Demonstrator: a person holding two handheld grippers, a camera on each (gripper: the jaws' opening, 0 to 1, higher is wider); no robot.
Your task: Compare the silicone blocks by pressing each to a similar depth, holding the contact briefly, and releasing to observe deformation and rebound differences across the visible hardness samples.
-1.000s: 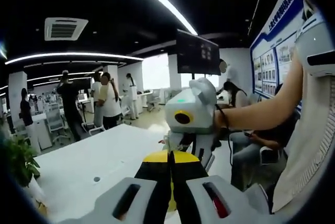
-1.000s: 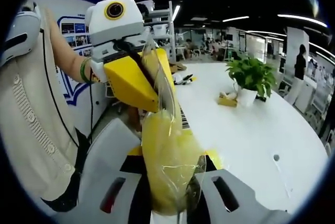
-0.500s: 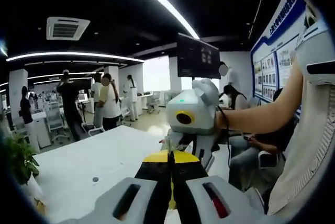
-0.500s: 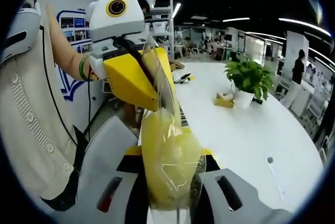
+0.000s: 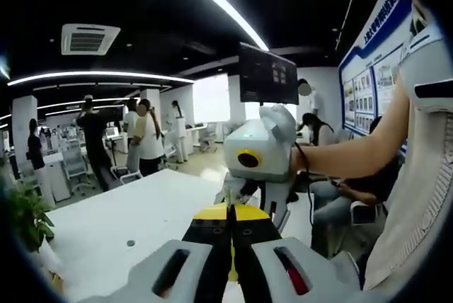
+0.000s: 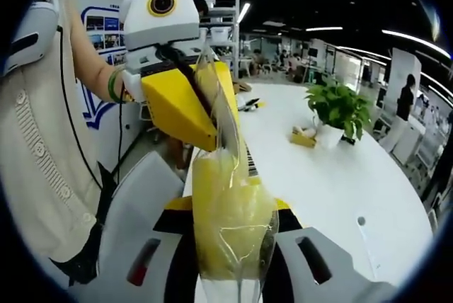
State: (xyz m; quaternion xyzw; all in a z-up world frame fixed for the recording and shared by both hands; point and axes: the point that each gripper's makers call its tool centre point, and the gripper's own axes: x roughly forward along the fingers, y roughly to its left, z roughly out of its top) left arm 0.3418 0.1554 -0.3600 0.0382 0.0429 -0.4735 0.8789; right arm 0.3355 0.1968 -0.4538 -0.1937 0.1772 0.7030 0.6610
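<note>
Two hand-held grippers meet above the white desk (image 6: 340,183). The right hand-held gripper (image 6: 233,246) is clamped on one clear bag (image 6: 230,225) holding yellow silicone blocks. The left hand-held gripper (image 5: 230,246) is closed on the same bag's upper edge. One potted plant (image 6: 338,110) stands on the desk, well apart.

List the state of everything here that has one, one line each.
Left hand-held gripper: shut on the clear bag's upper edge.
Right hand-held gripper: shut on the clear bag's lower part.
Clear bag: held up off the table between both grippers, yellow contents inside.
Potted plant: upright on the white table.
</note>
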